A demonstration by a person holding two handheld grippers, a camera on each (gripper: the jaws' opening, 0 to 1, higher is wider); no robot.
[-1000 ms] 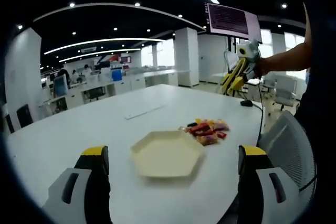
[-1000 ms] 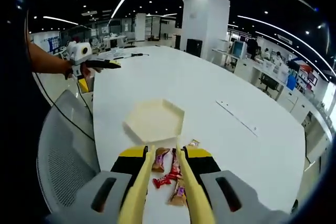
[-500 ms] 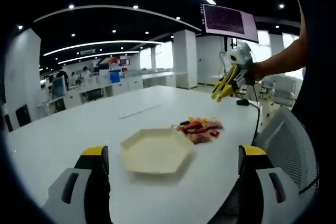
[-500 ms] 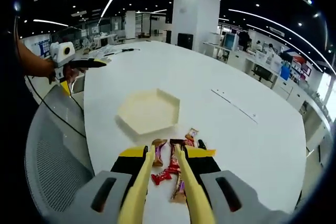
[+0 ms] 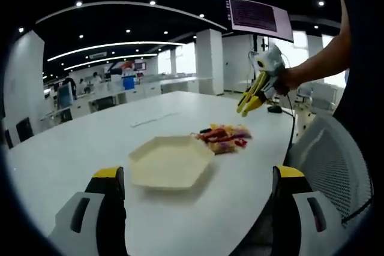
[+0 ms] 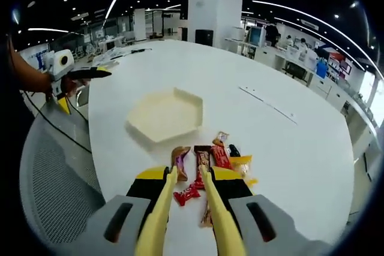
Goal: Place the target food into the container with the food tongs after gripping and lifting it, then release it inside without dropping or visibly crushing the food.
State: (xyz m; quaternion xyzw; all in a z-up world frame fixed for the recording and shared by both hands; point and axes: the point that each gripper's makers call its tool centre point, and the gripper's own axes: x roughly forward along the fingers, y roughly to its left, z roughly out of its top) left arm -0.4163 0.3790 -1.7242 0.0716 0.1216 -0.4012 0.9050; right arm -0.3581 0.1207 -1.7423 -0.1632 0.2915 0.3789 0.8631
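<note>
Your left gripper (image 5: 195, 205) hung with jaws wide apart over a bare white table (image 5: 72, 148), the pale hexagonal container (image 5: 170, 161) just ahead and the wrapped snack bars (image 5: 223, 138) beside it. Your right gripper (image 6: 187, 175) held yellow food tongs (image 6: 183, 214), tips narrowly apart above the snack bars, gripping nothing. The room was an open-plan office: white pillar (image 6: 215, 5), ceiling light strips, desks, a grey mesh chair (image 6: 51, 190).

The left gripper view looks low across the desk (image 5: 72, 148) from its edge, toward the hexagonal tray (image 5: 170, 161). The right gripper view looks down from nearer, above the snack bars (image 6: 207, 159). Both views share tray, snacks and desk.
</note>
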